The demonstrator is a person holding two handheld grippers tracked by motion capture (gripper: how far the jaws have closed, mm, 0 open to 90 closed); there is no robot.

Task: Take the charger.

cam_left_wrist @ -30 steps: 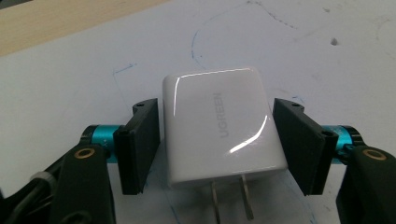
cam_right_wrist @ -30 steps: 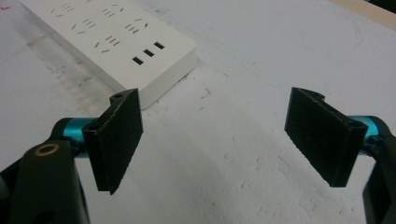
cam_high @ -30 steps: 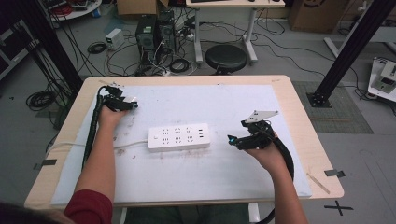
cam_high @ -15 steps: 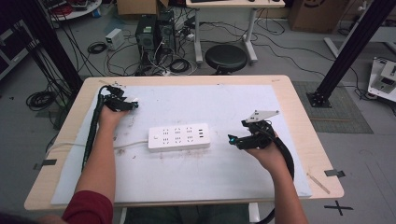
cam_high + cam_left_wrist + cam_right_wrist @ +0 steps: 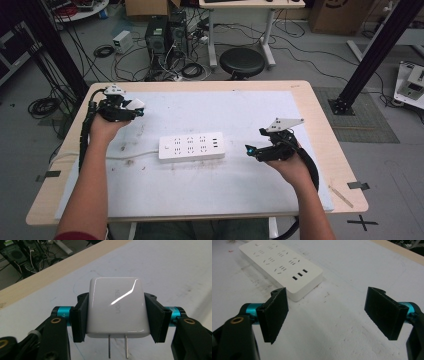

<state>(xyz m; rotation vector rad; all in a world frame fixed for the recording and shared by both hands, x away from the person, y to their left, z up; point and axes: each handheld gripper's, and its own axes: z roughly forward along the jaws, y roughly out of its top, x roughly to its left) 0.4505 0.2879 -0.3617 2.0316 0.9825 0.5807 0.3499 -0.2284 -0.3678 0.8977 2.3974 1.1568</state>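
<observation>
Two ribbed black left tongs (image 5: 117, 315) clamp a glossy white charger (image 5: 116, 307); right tongs (image 5: 334, 315) gape.

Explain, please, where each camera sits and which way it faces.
High view: above the person's side, facing forward and down on the table; both forearms show.
Left gripper view: on the left gripper, along its jaws, shut on a white charger.
Right gripper view: on the right gripper, along open jaws.
Shared: the power strip.
</observation>
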